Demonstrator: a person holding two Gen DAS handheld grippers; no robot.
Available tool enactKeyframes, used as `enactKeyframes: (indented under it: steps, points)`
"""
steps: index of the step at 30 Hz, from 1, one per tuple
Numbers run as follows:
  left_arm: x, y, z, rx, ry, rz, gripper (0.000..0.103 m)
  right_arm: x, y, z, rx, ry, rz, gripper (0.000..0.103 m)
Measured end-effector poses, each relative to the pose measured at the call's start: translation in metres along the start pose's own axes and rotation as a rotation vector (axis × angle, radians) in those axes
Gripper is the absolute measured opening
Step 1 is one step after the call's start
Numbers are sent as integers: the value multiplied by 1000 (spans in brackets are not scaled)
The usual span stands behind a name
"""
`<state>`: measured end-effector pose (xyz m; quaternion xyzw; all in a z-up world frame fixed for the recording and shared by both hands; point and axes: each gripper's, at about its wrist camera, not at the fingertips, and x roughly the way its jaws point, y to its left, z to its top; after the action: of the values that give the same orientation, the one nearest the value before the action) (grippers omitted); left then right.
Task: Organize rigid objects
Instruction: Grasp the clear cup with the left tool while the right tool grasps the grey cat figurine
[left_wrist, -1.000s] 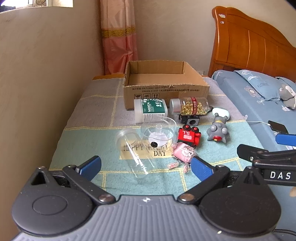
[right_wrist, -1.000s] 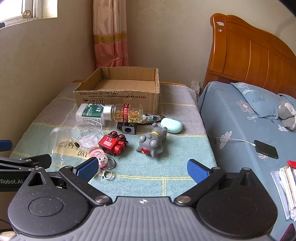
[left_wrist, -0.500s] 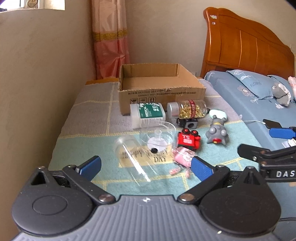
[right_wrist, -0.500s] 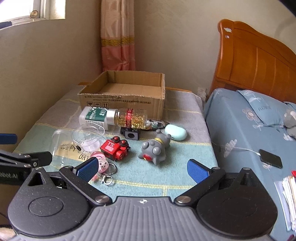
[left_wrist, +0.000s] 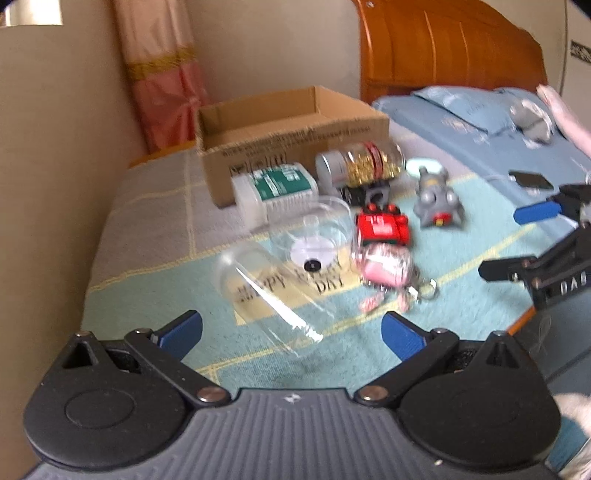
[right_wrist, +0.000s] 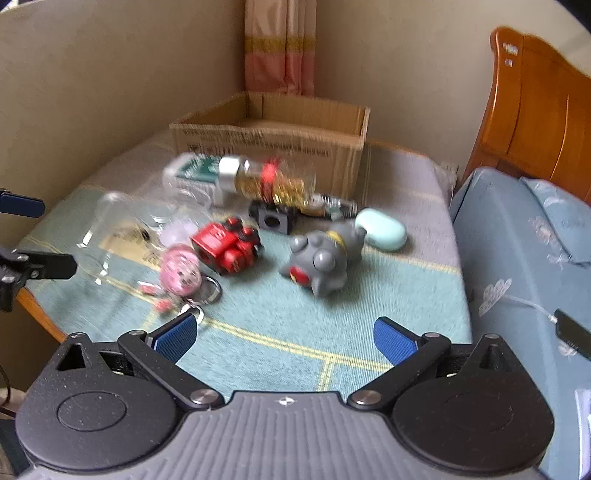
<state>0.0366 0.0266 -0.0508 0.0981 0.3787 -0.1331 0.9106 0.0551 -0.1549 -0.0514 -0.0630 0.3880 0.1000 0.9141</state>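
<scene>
Both frames are motion-blurred; fine detail is unreliable. The left gripper (left_wrist: 290, 332) and right gripper (right_wrist: 284, 338) each hang above the near edge of the cloth-covered bench (right_wrist: 369, 314), jaws spread wide, holding nothing. The open brown cardboard box (right_wrist: 273, 147) sits at the far end near the wall corner. Before it lie a white bottle with green label (left_wrist: 275, 188), a clear bottle of yellow capsules (left_wrist: 364, 164), a small black cube (right_wrist: 272, 220), a red toy train (right_wrist: 227, 242), a grey toy figure (right_wrist: 319, 260), a pink round keychain (right_wrist: 181, 275), a mint oval case (right_wrist: 380, 229) and clear plastic cups (left_wrist: 280, 280). Bare cloth lies at the bench's near right. The bed (right_wrist: 524, 258) adjoins the bench's right edge.
</scene>
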Motion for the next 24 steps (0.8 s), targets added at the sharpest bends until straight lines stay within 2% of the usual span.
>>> enactKeyframes:
  steps: [9, 14, 16, 24]
  points:
    - [35, 14, -14, 59, 83, -26, 102, 27, -14, -8, 29, 68, 13, 103]
    - [49, 31, -13, 9, 116, -100, 102, 32, -16, -11, 31, 81, 31, 103]
    - [50, 39, -15, -13, 98, -127, 102, 34, -17, -12, 28, 87, 39, 103]
    - [58, 47, -9, 89, 79, -195, 103, 36, -15, -13, -39, 75, 50, 103]
